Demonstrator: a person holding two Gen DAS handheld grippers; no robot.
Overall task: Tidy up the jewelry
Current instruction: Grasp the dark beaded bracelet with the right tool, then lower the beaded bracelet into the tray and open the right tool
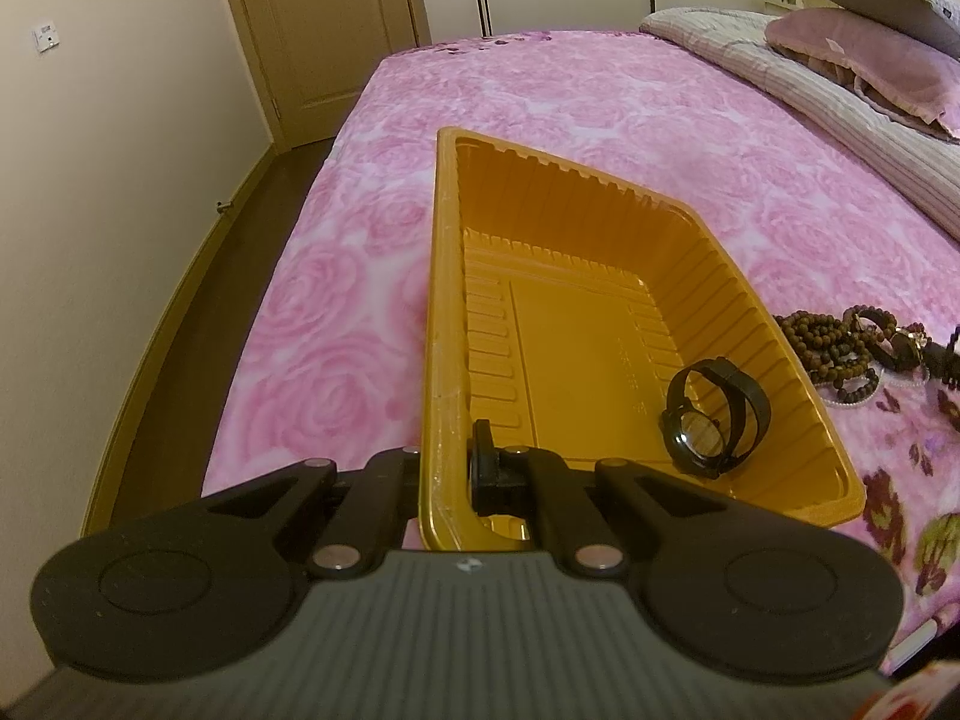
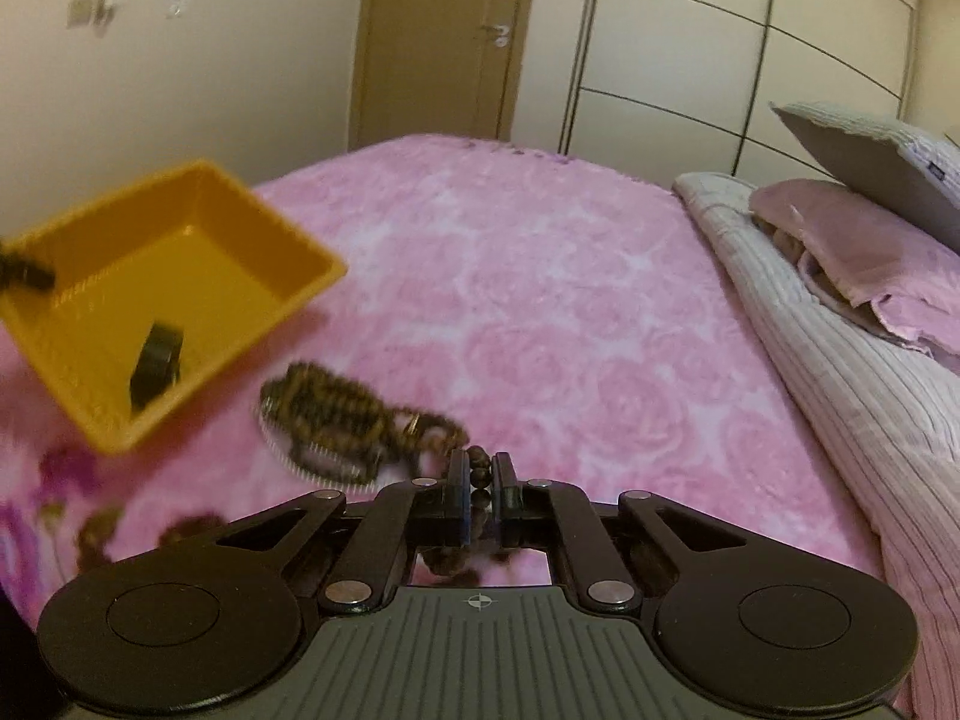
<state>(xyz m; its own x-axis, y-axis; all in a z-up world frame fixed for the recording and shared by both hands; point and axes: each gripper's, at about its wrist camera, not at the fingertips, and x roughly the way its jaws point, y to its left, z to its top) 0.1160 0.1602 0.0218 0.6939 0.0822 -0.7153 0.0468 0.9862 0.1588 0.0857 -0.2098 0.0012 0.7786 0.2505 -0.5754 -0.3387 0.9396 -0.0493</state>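
Note:
My left gripper (image 1: 447, 474) is shut on the near left rim of a gold plastic tray (image 1: 447, 300) that rests on the pink bed. A black wristwatch (image 1: 714, 420) lies in the tray's near right corner. A pile of brown bead strings and bracelets (image 1: 840, 348) lies on the bed right of the tray. My right gripper (image 2: 480, 480) is shut on a strand of brown beads (image 2: 479, 471) at the near end of the blurred bead pile (image 2: 342, 414). The tray (image 2: 108, 414) and the watch (image 2: 156, 369) show at the left of the right wrist view.
The pink rose-patterned bedspread (image 1: 600, 108) covers the bed. A folded striped quilt (image 2: 840, 372) and pillows (image 2: 870, 240) lie along the right. The bed's left edge drops to a dark floor (image 1: 198, 276) by the wall. A door (image 2: 438, 42) and wardrobe stand beyond.

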